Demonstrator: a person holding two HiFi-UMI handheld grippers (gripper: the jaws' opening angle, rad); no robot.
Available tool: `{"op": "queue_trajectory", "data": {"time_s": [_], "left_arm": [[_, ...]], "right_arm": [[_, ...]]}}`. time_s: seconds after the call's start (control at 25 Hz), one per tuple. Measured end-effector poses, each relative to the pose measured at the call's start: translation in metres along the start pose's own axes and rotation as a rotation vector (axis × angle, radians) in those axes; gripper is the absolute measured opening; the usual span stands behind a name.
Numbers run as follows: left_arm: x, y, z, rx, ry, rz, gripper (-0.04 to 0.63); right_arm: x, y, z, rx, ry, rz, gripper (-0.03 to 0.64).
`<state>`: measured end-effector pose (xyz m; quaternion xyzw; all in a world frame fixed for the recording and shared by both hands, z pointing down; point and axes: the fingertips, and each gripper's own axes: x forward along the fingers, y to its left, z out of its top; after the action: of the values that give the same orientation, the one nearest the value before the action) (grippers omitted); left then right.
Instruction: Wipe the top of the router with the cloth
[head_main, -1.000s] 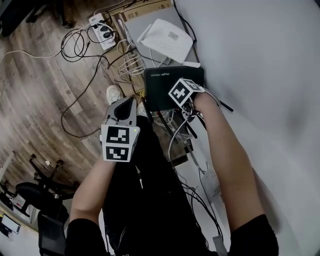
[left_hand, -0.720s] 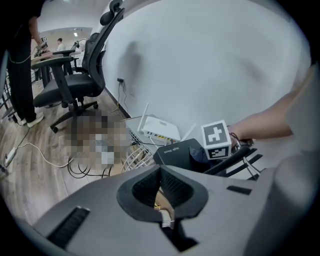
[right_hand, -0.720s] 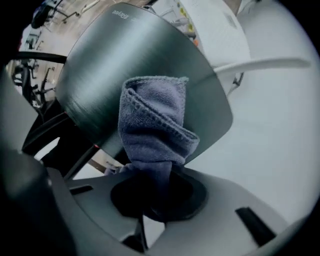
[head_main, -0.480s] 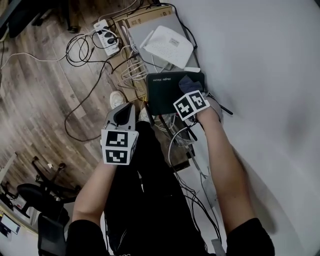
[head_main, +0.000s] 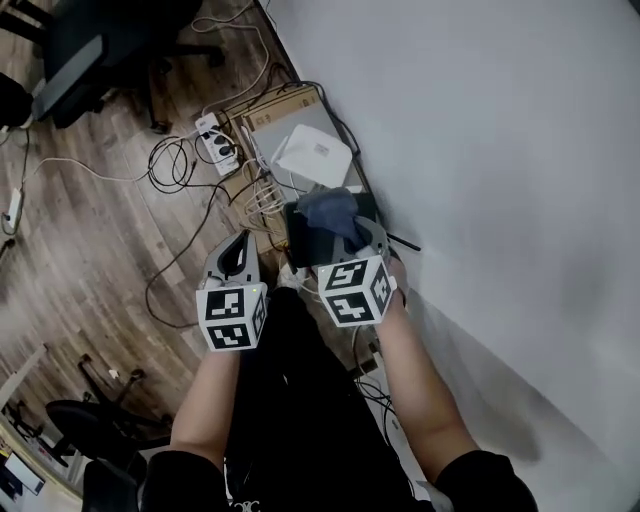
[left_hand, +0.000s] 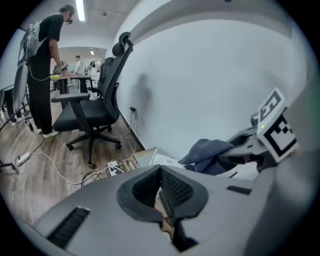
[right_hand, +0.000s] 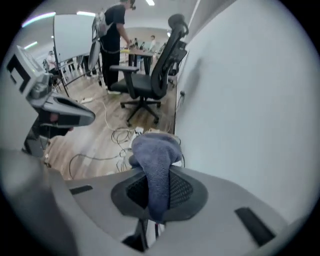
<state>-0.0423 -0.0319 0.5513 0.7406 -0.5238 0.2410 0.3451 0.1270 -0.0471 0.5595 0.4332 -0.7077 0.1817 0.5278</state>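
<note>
My right gripper (head_main: 343, 238) is shut on a blue-grey cloth (head_main: 326, 211), which bunches out past its jaws above the black router (head_main: 300, 243). In the right gripper view the cloth (right_hand: 156, 165) hangs down between the two pads, held in the air with the floor far below. The left gripper (head_main: 233, 262) hovers left of the router, apart from it, its jaws shut with nothing between them (left_hand: 161, 172). From the left gripper view, the cloth (left_hand: 207, 152) and the right gripper (left_hand: 262, 137) show at the right.
A white router (head_main: 313, 157) lies on a flat box (head_main: 272, 115) just beyond the black one, against the white wall (head_main: 480, 150). A power strip (head_main: 215, 140) and loose cables (head_main: 180, 170) lie on the wood floor. An office chair (right_hand: 150, 75) and a standing person (left_hand: 42, 60) are farther off.
My right gripper has lifted the cloth off the black router's top and drawn back towards me. The left gripper has stayed shut and risen alongside; the routers now look farther away.
</note>
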Motion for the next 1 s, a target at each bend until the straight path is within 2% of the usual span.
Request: {"op": "queue_trajectory", "data": {"time_s": [0.2, 0.36, 0.52, 0.64, 0.8, 1.0], "left_arm": [[-0.055, -0.011, 0.080, -0.018, -0.113, 0.020, 0.002], [-0.117, -0.029, 0.138, 0.031, -0.183, 0.037, 0.002], [-0.175, -0.043, 0.200, 0.054, -0.266, 0.059, 0.002], [-0.219, -0.058, 0.232, 0.060, -0.328, 0.066, 0.002], [-0.271, -0.085, 0.257, 0.091, -0.391, 0.073, 0.002], [-0.334, -0.107, 0.302, 0.162, -0.538, 0.093, 0.002]], "right_arm": [[-0.083, -0.014, 0.072, 0.140, -0.271, 0.020, 0.028], [-0.172, -0.025, 0.124, 0.237, -0.505, 0.030, 0.028], [-0.259, -0.046, 0.176, 0.277, -0.759, 0.013, 0.028], [-0.321, -0.057, 0.201, 0.309, -0.917, 0.001, 0.028], [-0.393, -0.064, 0.211, 0.337, -1.055, -0.023, 0.028], [-0.451, -0.056, 0.229, 0.276, -1.182, -0.007, 0.026]]}}
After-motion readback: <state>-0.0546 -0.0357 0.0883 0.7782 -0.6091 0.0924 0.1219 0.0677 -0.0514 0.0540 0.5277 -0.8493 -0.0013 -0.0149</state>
